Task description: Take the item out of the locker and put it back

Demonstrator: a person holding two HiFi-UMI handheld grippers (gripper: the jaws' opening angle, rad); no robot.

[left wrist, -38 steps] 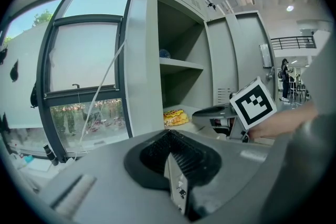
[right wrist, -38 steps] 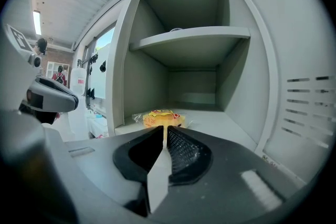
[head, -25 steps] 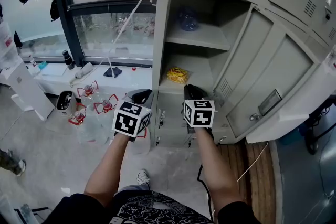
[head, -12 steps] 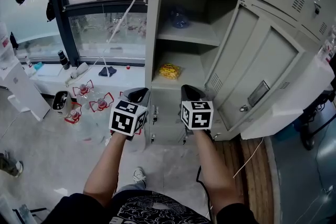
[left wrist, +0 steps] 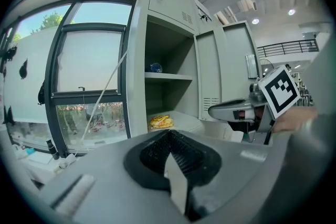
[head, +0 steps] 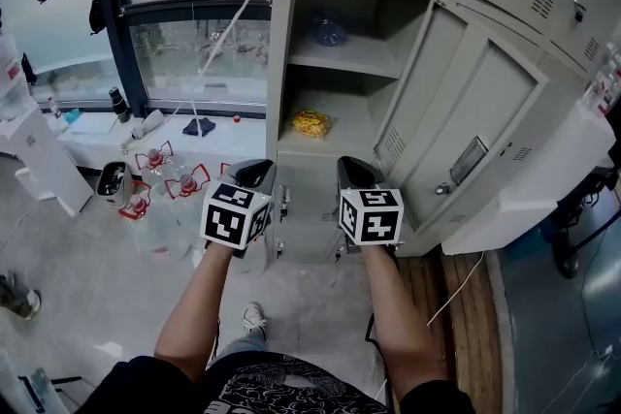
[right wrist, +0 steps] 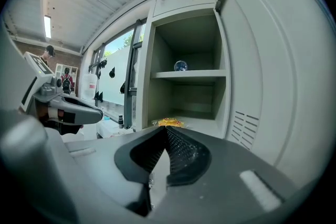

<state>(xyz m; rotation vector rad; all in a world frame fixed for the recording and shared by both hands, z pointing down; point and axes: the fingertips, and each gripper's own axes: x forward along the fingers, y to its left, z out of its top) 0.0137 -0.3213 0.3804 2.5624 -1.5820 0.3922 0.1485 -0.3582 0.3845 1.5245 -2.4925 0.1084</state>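
A yellow snack packet [head: 310, 122] lies on the lower shelf of the open grey locker [head: 281, 63]. A clear bluish bottle [head: 328, 29] rests on the shelf above. Both grippers hang in front of the locker, below the lower shelf and short of the packet. My left gripper [head: 254, 172] is shut and empty, out to the left of the locker's opening. My right gripper [head: 355, 170] is shut and empty too, level with the opening. From the left gripper [left wrist: 169, 134] the packet [left wrist: 161, 122] shows ahead; from the right gripper [right wrist: 167, 128] the packet [right wrist: 169, 123] sits just past the tips.
The locker door [head: 466, 141] stands swung open to the right. A closed locker door [head: 291, 208] lies below the shelf. Several clear bottles with red holders [head: 165, 179] stand on the floor at the left, under a window [head: 194, 53]. A white cord [head: 228, 34] slants across it.
Both grippers have drawn back from the locker, so the packet now lies farther from their tips. The packet and bottle have not moved on their shelves.
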